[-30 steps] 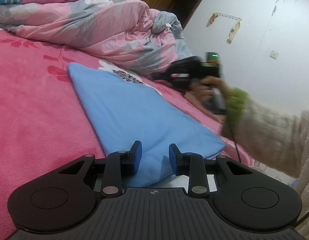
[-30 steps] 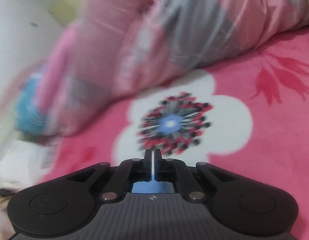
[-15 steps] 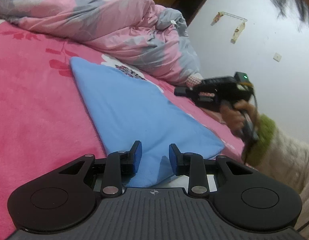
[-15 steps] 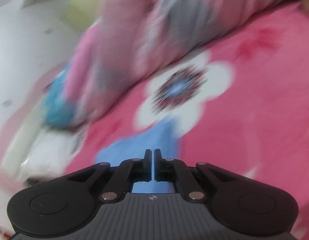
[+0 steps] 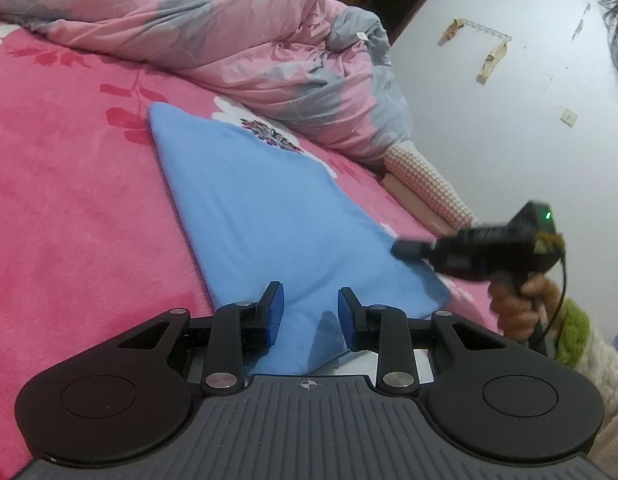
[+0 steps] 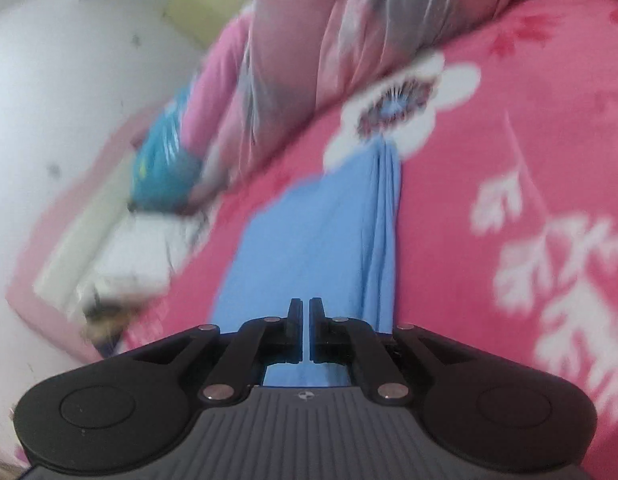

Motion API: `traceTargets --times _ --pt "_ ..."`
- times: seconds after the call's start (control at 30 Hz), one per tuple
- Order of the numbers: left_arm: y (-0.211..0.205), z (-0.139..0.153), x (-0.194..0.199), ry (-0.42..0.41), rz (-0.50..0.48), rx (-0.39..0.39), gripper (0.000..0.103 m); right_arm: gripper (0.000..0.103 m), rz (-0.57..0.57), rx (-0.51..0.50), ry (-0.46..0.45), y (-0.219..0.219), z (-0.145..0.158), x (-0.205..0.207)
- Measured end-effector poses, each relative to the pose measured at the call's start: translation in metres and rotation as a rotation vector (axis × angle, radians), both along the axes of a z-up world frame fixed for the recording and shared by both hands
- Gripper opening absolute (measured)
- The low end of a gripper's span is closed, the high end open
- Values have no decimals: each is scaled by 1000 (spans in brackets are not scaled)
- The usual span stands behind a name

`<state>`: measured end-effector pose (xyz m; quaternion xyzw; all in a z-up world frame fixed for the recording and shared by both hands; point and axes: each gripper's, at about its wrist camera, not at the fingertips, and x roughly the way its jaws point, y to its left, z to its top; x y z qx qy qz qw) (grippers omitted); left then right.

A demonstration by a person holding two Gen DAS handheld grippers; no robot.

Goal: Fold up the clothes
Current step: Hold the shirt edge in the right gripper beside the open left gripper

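A light blue folded cloth (image 5: pixel 269 208) lies flat on the pink bedspread (image 5: pixel 69 180). My left gripper (image 5: pixel 311 312) hovers over the cloth's near corner, its blue pads apart and pressing on nothing. My right gripper (image 5: pixel 403 248), held by a hand (image 5: pixel 521 304) with a green cuff, reaches the cloth's right edge. In the right wrist view the right gripper (image 6: pixel 305 320) is shut with nothing between its fingers. It points along the blue cloth (image 6: pixel 317 232), whose layered edges show on the right side.
A crumpled pink and grey duvet (image 5: pixel 237 32) is piled along the far side of the bed. A pink checked roll (image 5: pixel 425 184) lies at the bed's edge by the white wall. A teal item (image 6: pixel 165 164) sits blurred near the duvet.
The right gripper has come down and nearer, from above the duvet to the cloth's right edge, and its view now shows much more blue cloth. The left gripper has stayed put.
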<state>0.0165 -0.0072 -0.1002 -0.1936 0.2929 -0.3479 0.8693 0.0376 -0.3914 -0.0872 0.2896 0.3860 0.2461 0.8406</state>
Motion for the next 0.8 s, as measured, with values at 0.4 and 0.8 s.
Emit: traceTargets --times 0.4,0.8 --pt "-3 3 0 6 -2 28 30 1 -129 217 42 -31 -16 -46" --pt "-9 8 -3 0 8 86 31 2 -172 311 -21 -26 -22 -70"
